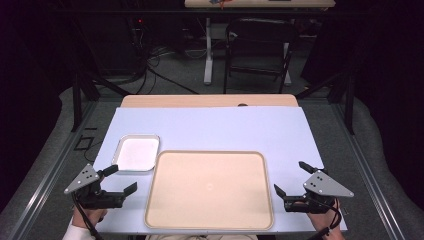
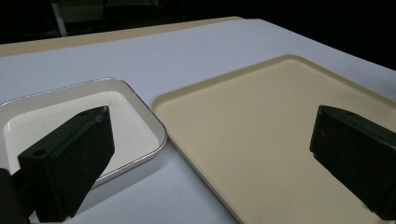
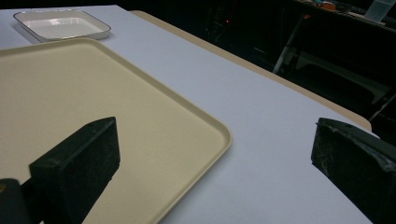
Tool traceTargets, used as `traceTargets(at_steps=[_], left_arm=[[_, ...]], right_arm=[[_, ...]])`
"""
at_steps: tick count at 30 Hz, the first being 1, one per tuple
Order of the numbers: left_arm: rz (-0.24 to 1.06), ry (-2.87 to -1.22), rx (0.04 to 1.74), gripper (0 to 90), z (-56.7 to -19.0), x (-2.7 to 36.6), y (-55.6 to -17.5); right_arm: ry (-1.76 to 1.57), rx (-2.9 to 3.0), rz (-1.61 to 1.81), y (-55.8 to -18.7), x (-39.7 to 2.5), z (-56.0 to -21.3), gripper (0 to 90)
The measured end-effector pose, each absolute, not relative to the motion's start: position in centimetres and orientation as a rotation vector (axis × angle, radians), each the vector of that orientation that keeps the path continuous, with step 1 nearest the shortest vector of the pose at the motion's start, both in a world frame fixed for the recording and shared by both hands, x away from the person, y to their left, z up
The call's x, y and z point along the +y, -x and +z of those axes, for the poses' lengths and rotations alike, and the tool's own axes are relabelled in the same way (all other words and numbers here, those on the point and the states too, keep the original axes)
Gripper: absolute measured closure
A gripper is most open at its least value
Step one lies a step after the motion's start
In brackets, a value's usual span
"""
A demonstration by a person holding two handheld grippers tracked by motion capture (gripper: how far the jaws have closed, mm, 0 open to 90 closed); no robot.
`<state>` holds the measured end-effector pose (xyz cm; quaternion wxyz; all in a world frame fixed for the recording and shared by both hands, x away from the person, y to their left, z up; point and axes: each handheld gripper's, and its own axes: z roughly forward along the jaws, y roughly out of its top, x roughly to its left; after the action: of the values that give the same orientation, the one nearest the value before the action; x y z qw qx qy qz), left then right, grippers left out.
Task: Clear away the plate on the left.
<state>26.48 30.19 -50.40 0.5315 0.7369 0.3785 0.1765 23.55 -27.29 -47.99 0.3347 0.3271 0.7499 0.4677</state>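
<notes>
- A beige tray [image 1: 210,190] lies flat at the near middle of the table [image 1: 225,130], empty, with a gripper waiting off each of its short sides.
- A smaller white dish [image 1: 136,153] sits just beside the tray's far-left corner, apart from it by a thin strip of tabletop; it too holds nothing.
- The left gripper [image 1: 119,180] hovers near the table's front-left edge, jaws spread wide; in the left gripper view the dish's [image 2: 116,121] near corner and the tray's [image 2: 261,130] left rim both fall between them.
- The right gripper [image 1: 292,176] mirrors it at the tray's right side, jaws likewise spread and gripping nothing; the right gripper view looks along the tray's [image 3: 102,93] right rim toward the dish [image 3: 60,23] far off.
- Judgement: nothing is grasped yet. If the tray or dish is to be taken, each claw would do best to come in low and level, one jaw under the raised rim and one over it, closing squarely so the thing does not tip.
- Little stands in the way: the tabletop around is bare. The narrow gap between dish and tray is the one tight spot for the left jaws.
- Beyond the table, a dark chair [image 1: 260,50] and floor cables [image 1: 150,65] stay well clear.
</notes>
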Motion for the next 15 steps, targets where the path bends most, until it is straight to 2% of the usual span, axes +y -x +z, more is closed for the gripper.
traceTargets(at_steps=[15], left_arm=[[0.384, -1.788, 0.974, 0.0, -49.9, 30.2, -27.6]], right_arm=[[-0.844, 1.969, 1.201, -23.7, -27.0, -48.0, 1.2]])
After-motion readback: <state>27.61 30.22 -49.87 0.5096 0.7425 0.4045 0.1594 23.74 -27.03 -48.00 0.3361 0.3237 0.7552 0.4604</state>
